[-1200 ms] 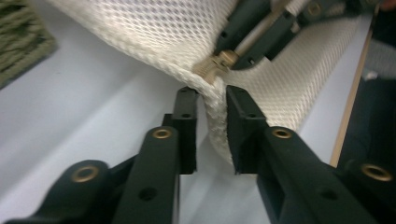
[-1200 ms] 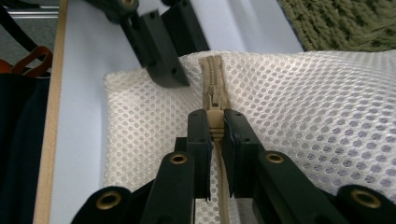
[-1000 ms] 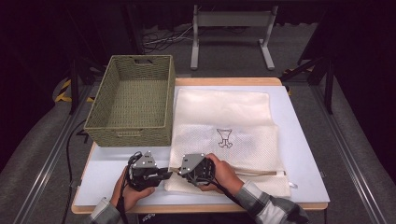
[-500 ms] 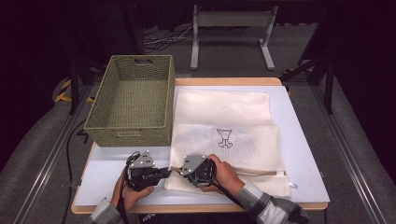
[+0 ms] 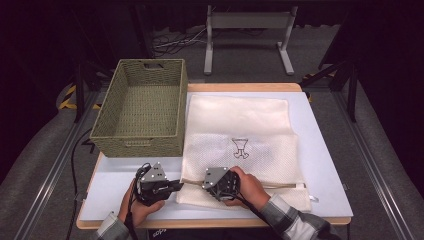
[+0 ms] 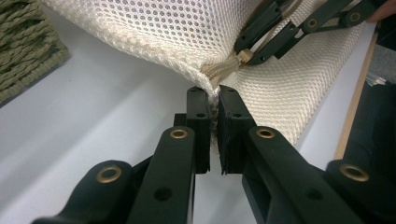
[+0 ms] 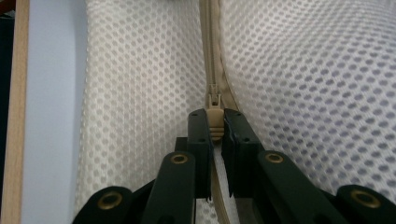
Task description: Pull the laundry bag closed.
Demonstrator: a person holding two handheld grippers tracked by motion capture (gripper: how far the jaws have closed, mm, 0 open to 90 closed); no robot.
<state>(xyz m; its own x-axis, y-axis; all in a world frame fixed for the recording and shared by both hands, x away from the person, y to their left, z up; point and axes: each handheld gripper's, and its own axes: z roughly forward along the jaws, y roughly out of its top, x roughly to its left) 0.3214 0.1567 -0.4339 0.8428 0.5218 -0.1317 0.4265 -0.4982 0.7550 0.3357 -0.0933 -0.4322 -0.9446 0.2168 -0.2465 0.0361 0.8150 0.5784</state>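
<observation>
One green basket (image 5: 141, 108) stands just beside the mesh bag (image 5: 240, 145).

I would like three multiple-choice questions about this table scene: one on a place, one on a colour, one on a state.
1. Where does the wicker basket stand relative to the mesh laundry bag?
A. to its left
B. on top of it
C. to its right

2. What colour is the basket?
A. red
B. olive green
C. blue

3. What is the right gripper doing?
A. hanging open above the basket
B. lying on the floor
C. shut on the zipper pull

Answers:
1. A, since the high view shows the basket beside the bag's left edge.
2. B, since its weave looks olive green in the high view.
3. C, since the right gripper view shows its fingers closed around the beige pull, while the left gripper pinches the bag's corner at the zipper's end.
</observation>
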